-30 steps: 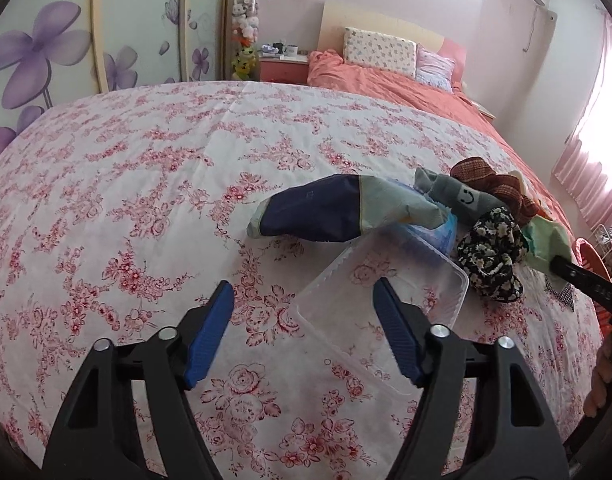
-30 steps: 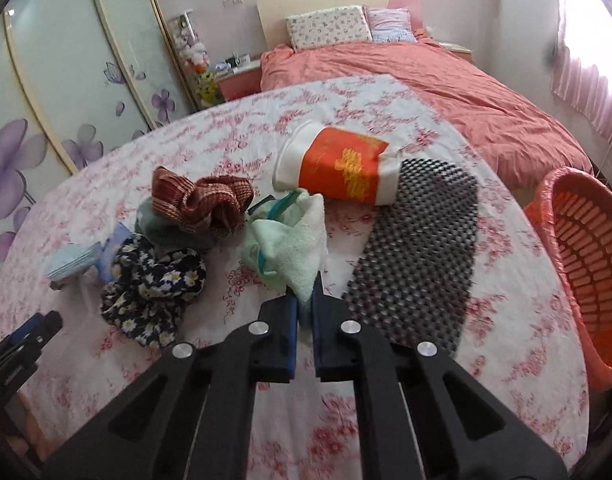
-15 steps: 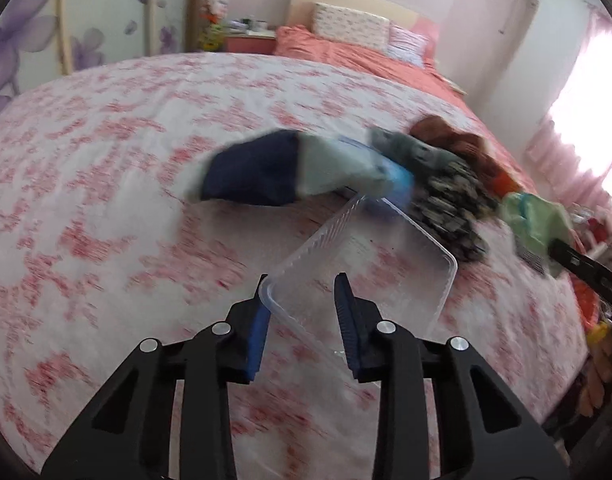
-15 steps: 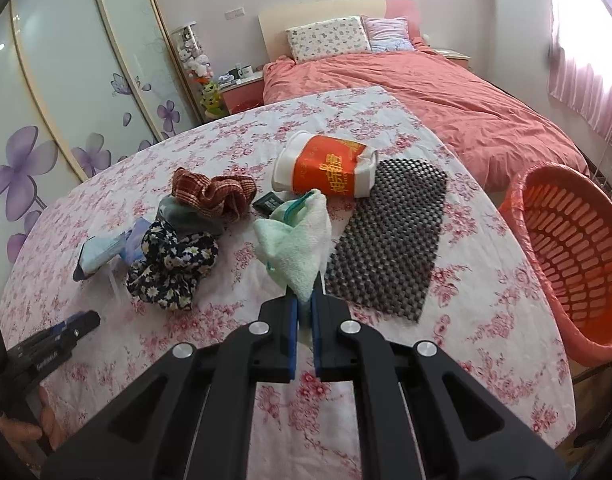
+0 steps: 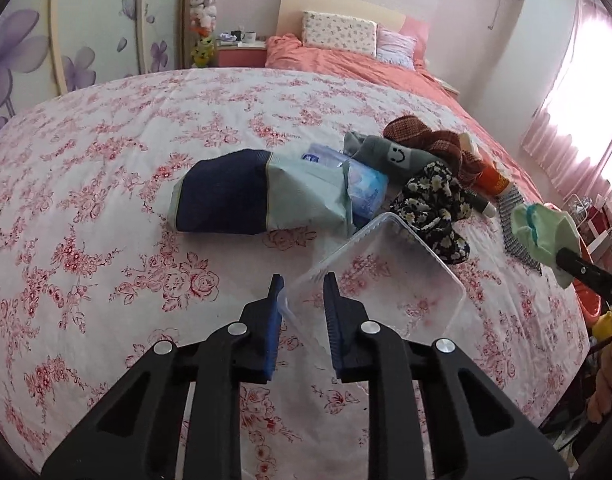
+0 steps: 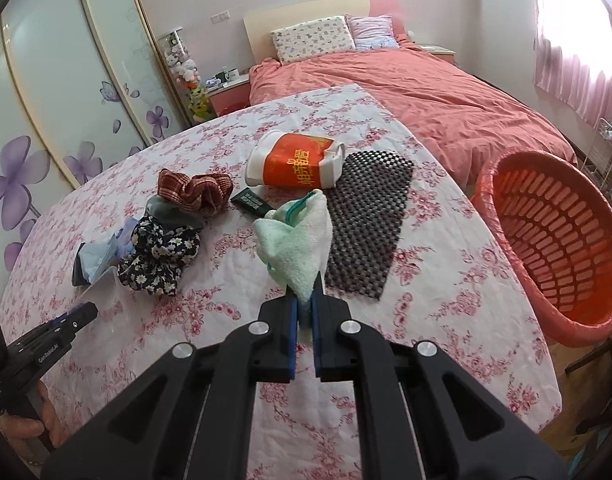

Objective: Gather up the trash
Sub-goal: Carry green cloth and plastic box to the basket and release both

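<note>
A clear plastic container (image 5: 385, 280) sits tilted on the floral tablecloth (image 5: 106, 200). Its near corner is between the blue pads of my left gripper (image 5: 304, 292). The jaws are closing and the pads press on the rim. My right gripper (image 6: 304, 300) is shut on a pale green cloth (image 6: 296, 240), which hangs bunched above the table. In the left wrist view that green cloth (image 5: 545, 232) shows at the far right. The left gripper (image 6: 82, 314) shows at the lower left of the right wrist view, with a hand behind it.
An orange laundry basket (image 6: 553, 240) stands off the table's right edge. On the table lie a black mesh mat (image 6: 365, 220), an orange-and-white pack (image 6: 294, 160), a floral cloth (image 6: 158, 256), a brown checked cloth (image 6: 194, 188), a grey smiley sock (image 5: 389, 154) and a navy-and-green pouch (image 5: 242, 196).
The left jaws went from wide open to closed around the container's corner, and the container tipped up. The right gripper drew back and rose a little with the green cloth.
</note>
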`<state>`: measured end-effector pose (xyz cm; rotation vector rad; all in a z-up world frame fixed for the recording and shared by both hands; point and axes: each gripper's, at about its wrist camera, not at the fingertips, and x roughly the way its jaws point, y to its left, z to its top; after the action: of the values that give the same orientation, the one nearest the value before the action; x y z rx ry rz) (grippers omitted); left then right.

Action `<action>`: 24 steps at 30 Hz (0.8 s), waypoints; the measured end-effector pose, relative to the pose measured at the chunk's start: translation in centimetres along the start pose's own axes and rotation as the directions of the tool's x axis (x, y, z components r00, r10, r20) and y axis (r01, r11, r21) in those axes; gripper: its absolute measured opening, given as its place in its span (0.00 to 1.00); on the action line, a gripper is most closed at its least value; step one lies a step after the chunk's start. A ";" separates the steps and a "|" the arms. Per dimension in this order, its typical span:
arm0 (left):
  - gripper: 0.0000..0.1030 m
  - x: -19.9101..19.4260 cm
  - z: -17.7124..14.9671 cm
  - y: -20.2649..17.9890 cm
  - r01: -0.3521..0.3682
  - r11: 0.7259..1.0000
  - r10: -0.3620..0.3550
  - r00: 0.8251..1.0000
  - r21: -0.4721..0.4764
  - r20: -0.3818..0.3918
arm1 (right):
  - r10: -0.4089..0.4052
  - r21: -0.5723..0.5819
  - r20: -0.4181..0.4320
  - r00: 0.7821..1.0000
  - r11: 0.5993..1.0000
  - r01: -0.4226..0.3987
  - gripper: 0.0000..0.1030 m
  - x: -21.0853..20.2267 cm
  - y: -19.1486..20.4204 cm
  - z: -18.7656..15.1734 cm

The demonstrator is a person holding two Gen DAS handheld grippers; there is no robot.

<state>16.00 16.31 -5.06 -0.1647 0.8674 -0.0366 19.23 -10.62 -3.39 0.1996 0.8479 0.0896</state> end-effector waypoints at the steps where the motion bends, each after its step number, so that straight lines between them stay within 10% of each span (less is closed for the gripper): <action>1: 0.18 -0.3 0.0 -0.1 0.000 1.000 0.000 1.000 -0.006 0.007 | -0.002 0.000 0.003 1.000 1.000 0.002 0.07 -0.2 -0.1 0.0; 24: 0.18 -4.3 1.7 -6.9 0.102 0.995 -0.101 0.990 -0.012 0.095 | -0.094 0.042 0.155 0.983 0.995 0.089 0.07 -6.9 -5.1 -1.0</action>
<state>14.76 10.14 0.32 -0.2245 0.7648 -0.1158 13.88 -16.57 -0.03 0.1977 0.7005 -0.0270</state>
